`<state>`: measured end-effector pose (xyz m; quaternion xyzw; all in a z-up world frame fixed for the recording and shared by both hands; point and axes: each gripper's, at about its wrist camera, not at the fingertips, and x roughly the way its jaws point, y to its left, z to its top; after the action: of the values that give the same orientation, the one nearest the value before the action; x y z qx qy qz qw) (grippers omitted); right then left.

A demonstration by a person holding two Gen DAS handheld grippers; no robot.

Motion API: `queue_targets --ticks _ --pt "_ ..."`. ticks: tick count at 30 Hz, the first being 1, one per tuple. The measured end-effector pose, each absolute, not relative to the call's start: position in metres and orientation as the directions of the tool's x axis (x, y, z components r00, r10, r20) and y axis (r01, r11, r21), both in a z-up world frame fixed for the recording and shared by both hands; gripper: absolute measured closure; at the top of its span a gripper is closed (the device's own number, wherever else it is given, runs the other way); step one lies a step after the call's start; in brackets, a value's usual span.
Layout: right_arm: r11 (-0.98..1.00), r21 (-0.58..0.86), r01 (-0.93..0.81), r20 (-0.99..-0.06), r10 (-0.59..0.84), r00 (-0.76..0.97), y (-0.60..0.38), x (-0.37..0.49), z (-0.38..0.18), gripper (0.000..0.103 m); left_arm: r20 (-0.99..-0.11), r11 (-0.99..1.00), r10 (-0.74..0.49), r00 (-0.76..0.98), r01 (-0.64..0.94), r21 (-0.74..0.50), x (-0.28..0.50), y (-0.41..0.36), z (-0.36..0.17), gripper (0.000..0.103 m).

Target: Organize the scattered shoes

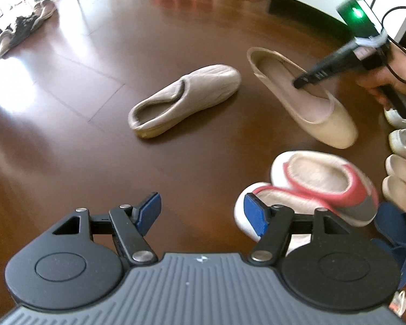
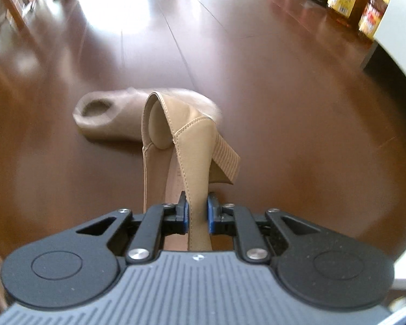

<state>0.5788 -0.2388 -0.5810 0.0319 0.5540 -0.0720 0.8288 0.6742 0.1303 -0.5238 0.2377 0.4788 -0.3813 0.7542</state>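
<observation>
Shoes lie spread over a dark wooden floor (image 1: pixel 67 140), some loose in the middle and others bunched along its right edge in the left wrist view. Largest of the loose ones is a quilted beige slipper (image 1: pixel 185 100), flat on its sole near the middle of the floor, well apart from the rest. Just to its right is a cream flat shoe (image 1: pixel 327 124) with a low block heel; the right gripper (image 2: pixel 197 214) is clamped on its side wall, and it looks lifted and tilted, though whether the toe touches the floor I cannot tell. Near the right edge a pair of pink-and-white slippers (image 1: pixel 319 187) sits side by side, with white sneakers (image 1: pixel 403 138) and more pale shoes beyond them. The left gripper (image 1: pixel 203 216) hangs above the floor with its jaws wide apart, holding nothing. Judging by the grip, the flat shoe is being carried, probably toward the group by the right edge or toward its mate. The pinch holds only a thin leather wall, so the shoe may swing or slip; keeping the wrist level, moving slowly, and lowering the sole fully onto the floor beside its neighbours before letting go would serve best.
</observation>
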Motion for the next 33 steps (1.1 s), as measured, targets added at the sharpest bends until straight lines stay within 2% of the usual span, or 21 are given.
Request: queue_targets --ticks 5,9,13,20,24,28,31,33 --pt "1.0 0.008 0.009 -0.961 0.005 0.277 -0.273 0.526 -0.611 0.092 -0.9 0.582 -0.366 0.238 0.813 -0.022 0.65 0.104 -0.529 0.035" --pt "0.991 0.092 -0.101 -0.959 0.115 0.259 -0.281 0.497 -0.629 0.091 -0.907 0.566 -0.357 0.224 0.824 -0.019 0.63 0.088 -0.537 0.035" --pt "0.988 0.133 -0.074 -0.955 0.148 0.256 -0.298 0.481 -0.639 0.091 -0.906 0.538 -0.363 0.217 0.843 -0.014 0.614 0.072 -0.541 0.035" --pt "0.991 0.099 0.089 -0.966 0.074 0.249 -0.329 0.454 -0.655 0.09 -0.906 0.545 -0.354 0.231 0.839 0.001 0.615 0.07 -0.546 0.035" --pt "0.992 0.019 0.126 -0.965 -0.014 0.262 -0.319 0.448 -0.646 0.087 -0.906 0.555 -0.328 0.267 0.831 0.044 0.619 0.087 -0.542 0.034" --pt "0.977 -0.037 0.21 -0.937 -0.107 0.331 -0.294 0.437 -0.614 0.085 -0.899 0.647 -0.248 0.362 0.752 0.125 0.64 0.134 -0.535 0.034" --pt "0.979 0.073 0.191 -0.928 -0.003 0.373 -0.249 0.433 -0.591 0.085 -0.889 0.757 -0.157 0.43 0.63 0.171 0.662 0.185 -0.529 0.034" --pt "0.974 0.185 0.127 -0.915 0.123 0.385 -0.199 0.437 -0.581 0.085 -0.883 0.83 -0.114 0.456 0.532 0.167 0.674 0.22 -0.522 0.034"
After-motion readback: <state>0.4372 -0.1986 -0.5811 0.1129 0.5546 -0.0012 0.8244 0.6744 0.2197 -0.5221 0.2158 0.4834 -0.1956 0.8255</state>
